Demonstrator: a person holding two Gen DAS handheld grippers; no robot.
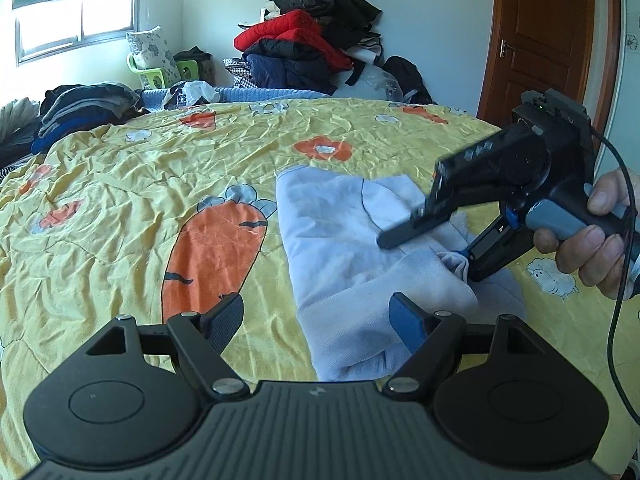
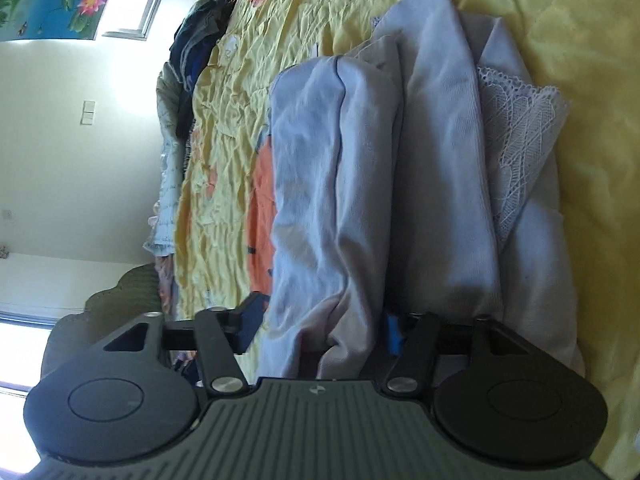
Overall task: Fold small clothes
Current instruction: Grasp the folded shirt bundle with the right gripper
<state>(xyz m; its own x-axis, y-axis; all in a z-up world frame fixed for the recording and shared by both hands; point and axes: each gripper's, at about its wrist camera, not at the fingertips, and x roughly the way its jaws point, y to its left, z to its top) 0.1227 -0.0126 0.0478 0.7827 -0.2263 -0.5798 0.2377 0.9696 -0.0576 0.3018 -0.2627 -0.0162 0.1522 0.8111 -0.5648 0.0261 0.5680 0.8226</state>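
A pale lavender small garment (image 1: 352,256) lies partly folded on the yellow carrot-print bedspread (image 1: 160,184). It fills the right wrist view (image 2: 360,184), where a white lace trim (image 2: 516,152) shows at its edge. My left gripper (image 1: 316,320) is open, low over the garment's near edge, holding nothing. My right gripper (image 1: 424,256), turned on its side, is open with its two fingers spread above and below a fold of the garment; in its own view (image 2: 320,332) the cloth lies between the fingers, not pinched.
A heap of red, black and navy clothes (image 1: 316,40) stands at the far side of the bed. A stack of dark folded clothes (image 1: 80,108) sits at the far left. A wooden door (image 1: 548,36) is at the right.
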